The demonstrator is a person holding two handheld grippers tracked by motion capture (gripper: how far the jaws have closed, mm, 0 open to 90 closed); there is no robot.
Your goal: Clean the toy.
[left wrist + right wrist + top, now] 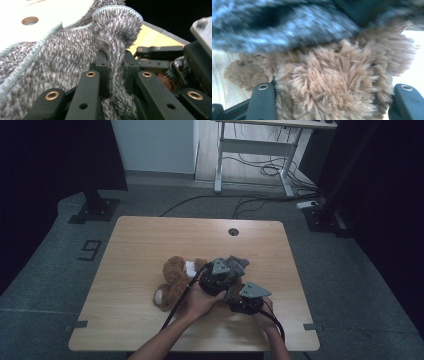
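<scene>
Grey knit garment [62, 57] is being pinched by the left gripper [115, 75], while the right gripper [332, 100] is clamping the brown teddy bear [175, 280].

A light wooden tabletop [140, 245] with rounded corners carries the things; a round cable hole [233, 231] sits near its far edge. A brown teddy bear [172, 280] lies directly on it, near the middle.

Fuzzy brown plush bear [172, 282], grey knit cloth [62, 57] — matt wood table [150, 240]
</scene>
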